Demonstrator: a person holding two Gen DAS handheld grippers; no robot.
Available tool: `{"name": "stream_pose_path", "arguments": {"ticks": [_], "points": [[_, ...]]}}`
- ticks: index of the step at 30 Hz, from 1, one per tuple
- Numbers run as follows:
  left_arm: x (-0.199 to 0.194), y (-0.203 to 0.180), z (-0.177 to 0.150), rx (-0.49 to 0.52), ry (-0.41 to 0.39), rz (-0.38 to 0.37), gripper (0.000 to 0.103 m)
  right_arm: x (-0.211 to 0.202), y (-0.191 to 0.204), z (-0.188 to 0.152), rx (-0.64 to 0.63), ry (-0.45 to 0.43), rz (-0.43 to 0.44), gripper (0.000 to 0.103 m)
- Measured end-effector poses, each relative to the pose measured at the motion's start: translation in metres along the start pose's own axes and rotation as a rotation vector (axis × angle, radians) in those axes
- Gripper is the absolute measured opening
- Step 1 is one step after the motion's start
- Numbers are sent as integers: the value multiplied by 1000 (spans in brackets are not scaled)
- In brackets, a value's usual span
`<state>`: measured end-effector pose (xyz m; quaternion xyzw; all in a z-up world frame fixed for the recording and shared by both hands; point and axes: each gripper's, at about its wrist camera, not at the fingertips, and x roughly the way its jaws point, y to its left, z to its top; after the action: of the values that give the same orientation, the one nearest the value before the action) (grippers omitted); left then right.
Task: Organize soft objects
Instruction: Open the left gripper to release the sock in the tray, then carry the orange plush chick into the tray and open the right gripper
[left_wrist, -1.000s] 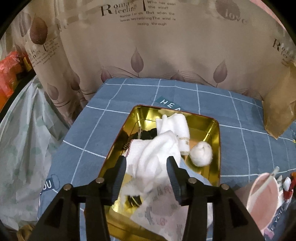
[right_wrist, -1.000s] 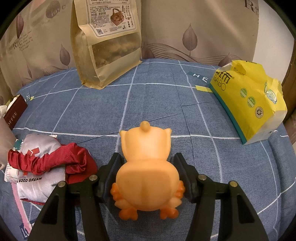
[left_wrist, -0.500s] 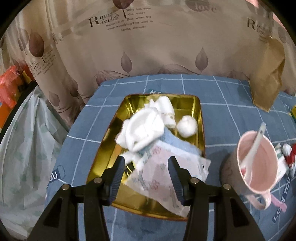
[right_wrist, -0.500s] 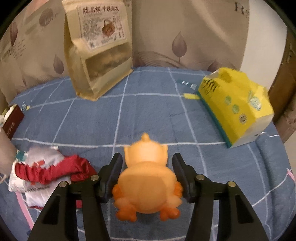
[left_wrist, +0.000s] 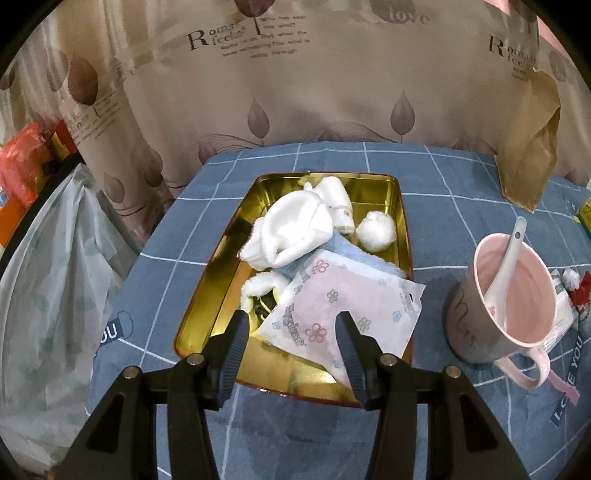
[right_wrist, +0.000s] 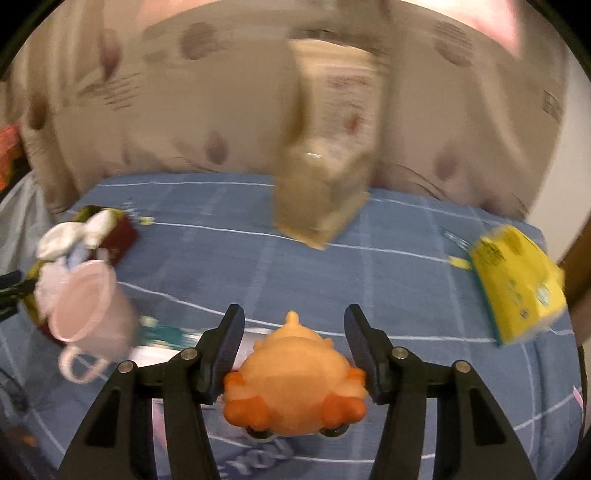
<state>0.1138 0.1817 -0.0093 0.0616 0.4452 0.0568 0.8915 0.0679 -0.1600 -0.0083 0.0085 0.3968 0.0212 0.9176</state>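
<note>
Orange squishy toy (right_wrist: 295, 380) is clamped at its sides in the right gripper (right_wrist: 293, 345), above the blue checked cloth (right_wrist: 369, 288), prob for carrying to the gold tin (left_wrist: 400, 206). Rubbery, rounded, stubby feet toward cam. Left gripper (left_wrist: 291, 343) is empty, jaws apart, over the tin's near end w/ white fluffy socks (left_wrist: 295, 229), cotton ball (left_wrist: 376, 230), glossy floral pouch (left_wrist: 340, 310).

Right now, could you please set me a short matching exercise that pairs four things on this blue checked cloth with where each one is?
Things:
1. orange squishy duck toy
2. white ceramic spoon
3. white cotton ball
4. yellow tissue pack

Places:
A. in the gold metal tray
B. between the right gripper fingers
C. on the cloth's right edge
D. in the pink mug

Pairs: 1-B, 2-D, 3-A, 4-C
</note>
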Motion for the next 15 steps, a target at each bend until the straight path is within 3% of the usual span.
{"name": "stream_pose_path", "arguments": {"ticks": [6,15], "points": [[-10,9,-7,-37,-29,11,50,-5,55,16,-72,3,108,53],[-20,20,-15,-60,-59,33,50,-6,127,34,-193,-3,189,53]]}}
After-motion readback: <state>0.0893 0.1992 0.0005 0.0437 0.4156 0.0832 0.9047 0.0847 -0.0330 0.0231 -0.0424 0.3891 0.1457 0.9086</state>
